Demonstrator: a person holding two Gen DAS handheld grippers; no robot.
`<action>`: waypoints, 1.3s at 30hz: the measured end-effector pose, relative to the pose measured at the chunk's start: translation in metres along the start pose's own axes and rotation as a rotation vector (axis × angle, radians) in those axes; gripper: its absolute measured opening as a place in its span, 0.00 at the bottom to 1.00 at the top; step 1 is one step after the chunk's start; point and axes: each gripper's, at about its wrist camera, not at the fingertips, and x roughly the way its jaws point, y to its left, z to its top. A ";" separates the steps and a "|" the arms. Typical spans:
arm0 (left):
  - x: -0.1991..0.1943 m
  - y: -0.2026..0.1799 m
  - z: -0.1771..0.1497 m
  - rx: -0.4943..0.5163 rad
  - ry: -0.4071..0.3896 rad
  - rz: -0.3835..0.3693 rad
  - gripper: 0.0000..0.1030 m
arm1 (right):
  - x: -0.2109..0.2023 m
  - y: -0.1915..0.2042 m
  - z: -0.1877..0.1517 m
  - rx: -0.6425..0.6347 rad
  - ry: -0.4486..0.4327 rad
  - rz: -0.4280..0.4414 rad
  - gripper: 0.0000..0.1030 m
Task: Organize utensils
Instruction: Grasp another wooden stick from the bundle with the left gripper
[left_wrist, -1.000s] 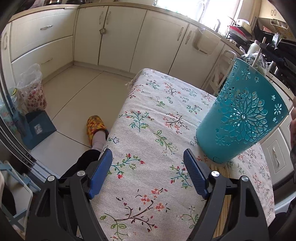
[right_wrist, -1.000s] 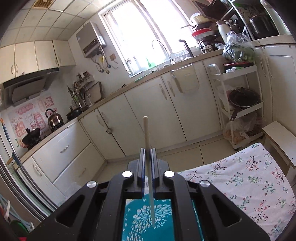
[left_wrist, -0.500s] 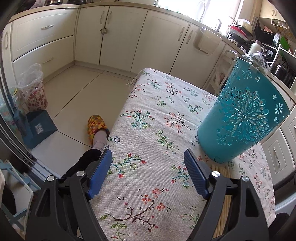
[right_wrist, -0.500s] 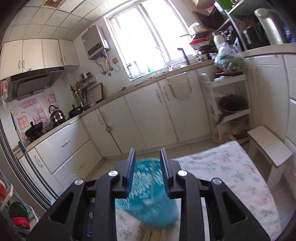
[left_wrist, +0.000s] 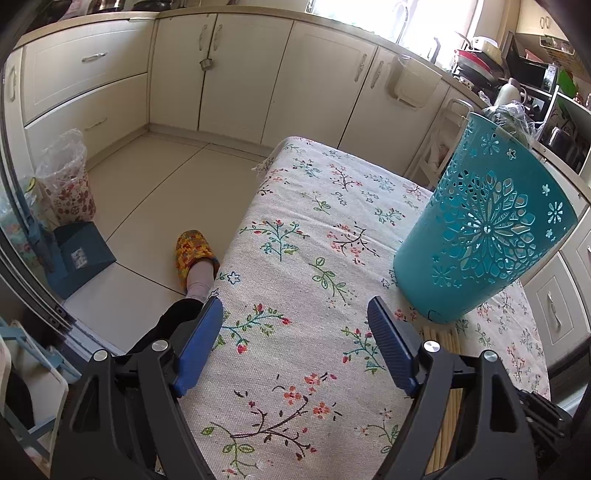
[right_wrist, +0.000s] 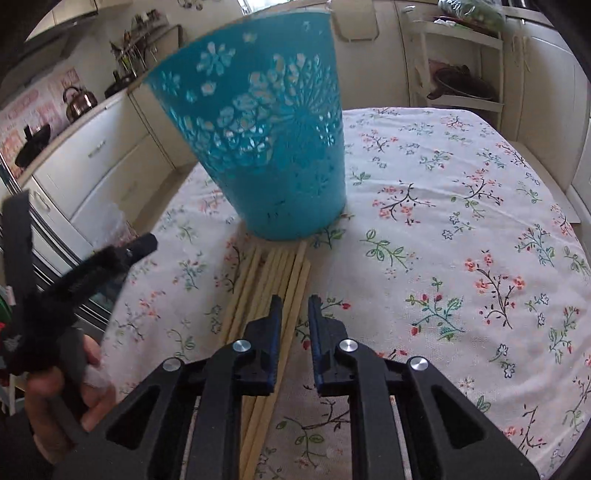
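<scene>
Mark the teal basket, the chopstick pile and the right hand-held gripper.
teal basket (right_wrist: 288, 177), right wrist view, lower front wall.
chopstick pile (right_wrist: 255, 284), right wrist view, mid-shafts.
right hand-held gripper (right_wrist: 295, 306), right wrist view, between fingertips.

Left gripper (left_wrist: 295, 343): jaws spread wide, blue pads (left_wrist: 199, 339) facing each other, nothing between them. It's also visible from the right wrist cam at far left, motion-blurred, with the person's hand (right_wrist: 62, 384) wrapped around its handle. Right gripper (right_wrist: 294, 314): jaws parted by a narrow gap, pointing forward and down, not clamped on anything.
</scene>
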 end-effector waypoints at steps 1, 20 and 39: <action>0.000 0.000 0.000 -0.001 0.000 -0.001 0.74 | 0.003 -0.001 -0.001 -0.002 0.007 -0.009 0.13; 0.002 -0.006 -0.001 0.026 0.004 -0.002 0.75 | 0.014 -0.001 0.004 -0.175 0.032 -0.106 0.08; 0.010 -0.094 -0.042 0.356 0.177 0.005 0.75 | 0.003 -0.031 -0.001 -0.076 0.010 -0.020 0.08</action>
